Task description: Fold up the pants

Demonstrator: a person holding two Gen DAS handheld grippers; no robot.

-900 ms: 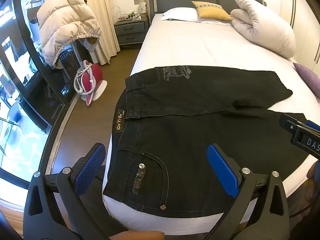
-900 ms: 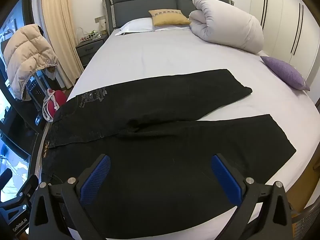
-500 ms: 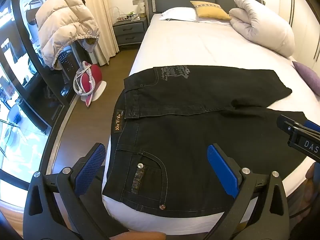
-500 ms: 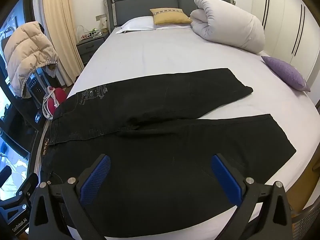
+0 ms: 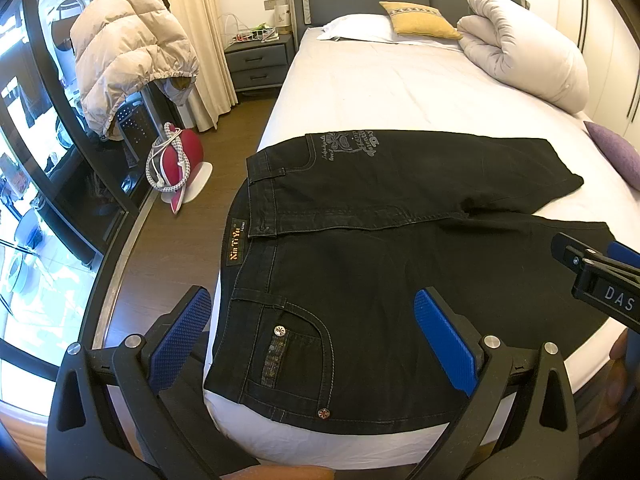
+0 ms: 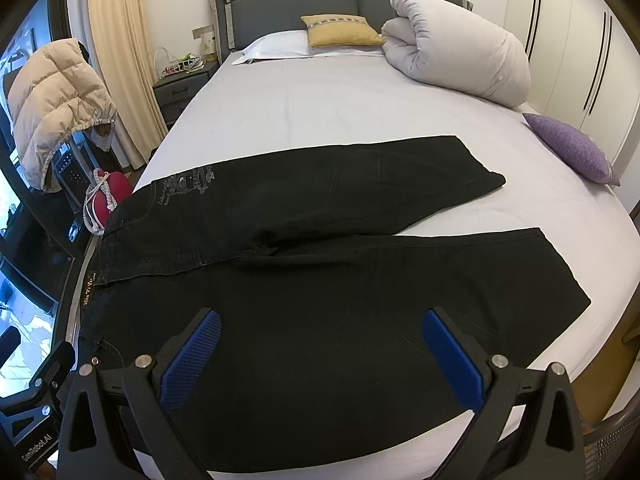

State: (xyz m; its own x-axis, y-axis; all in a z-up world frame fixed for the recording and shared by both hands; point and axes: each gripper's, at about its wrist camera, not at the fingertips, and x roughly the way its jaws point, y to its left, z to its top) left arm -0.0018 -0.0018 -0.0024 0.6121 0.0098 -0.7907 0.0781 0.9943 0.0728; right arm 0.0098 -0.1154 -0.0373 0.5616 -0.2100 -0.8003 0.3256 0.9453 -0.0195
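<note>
Barely shifted since before, both open, empty: left gripper [image 5: 312,336], right gripper [image 6: 320,354], pants [image 6: 320,264] hem cut off nearside.

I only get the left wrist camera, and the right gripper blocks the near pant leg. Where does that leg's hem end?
Observer: In the right wrist view, the near leg's hem lies flat on the bed, close to its right edge.
Operator: Is the right gripper holding anything?
Observer: No. The right gripper is wide open over the pants, with nothing between its pads.
Operator: Do the two hems touch?
Observer: No. Bare sheet shows between them, and the far leg's hem ends further left than the near one.
</note>
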